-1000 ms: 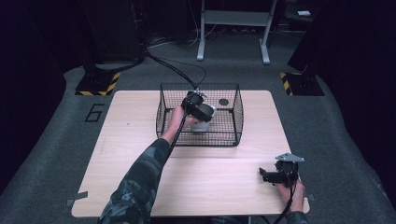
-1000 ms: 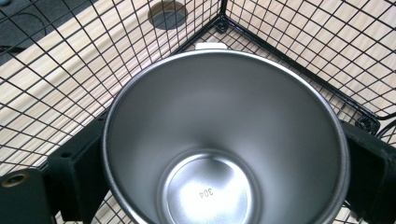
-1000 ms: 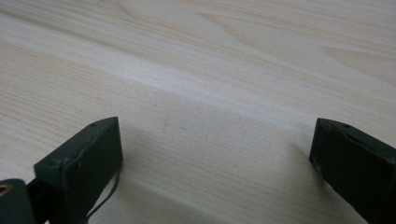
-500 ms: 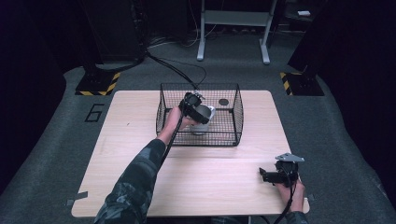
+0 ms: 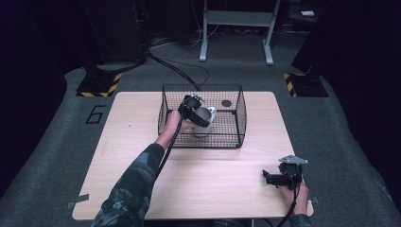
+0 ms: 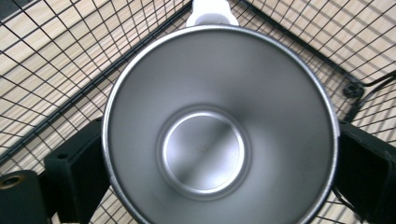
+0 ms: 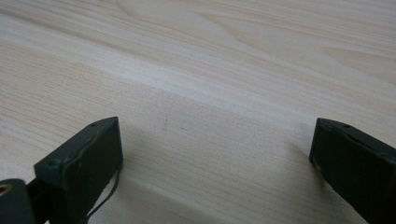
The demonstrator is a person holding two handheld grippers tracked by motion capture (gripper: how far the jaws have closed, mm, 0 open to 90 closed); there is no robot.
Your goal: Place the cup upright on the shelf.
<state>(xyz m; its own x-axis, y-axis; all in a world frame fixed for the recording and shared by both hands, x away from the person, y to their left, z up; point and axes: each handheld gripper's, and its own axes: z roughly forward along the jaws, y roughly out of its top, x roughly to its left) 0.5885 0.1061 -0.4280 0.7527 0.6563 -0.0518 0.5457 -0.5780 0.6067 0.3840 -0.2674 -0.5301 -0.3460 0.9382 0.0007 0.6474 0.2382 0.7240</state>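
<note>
steel cup (image 6: 219,126) between left claw (image 6: 219,177) jaws

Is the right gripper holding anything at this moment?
No: in its own view the right gripper has jaws spread wide with just bare table between them.

A wire basket (image 5: 236,118) stood at the far middle of the bench (image 5: 118,151), holding a cup (image 5: 204,124) gripped by the left tongs (image 5: 202,113), while the right tongs (image 5: 268,178) lay near the bench's front right corner.
</note>
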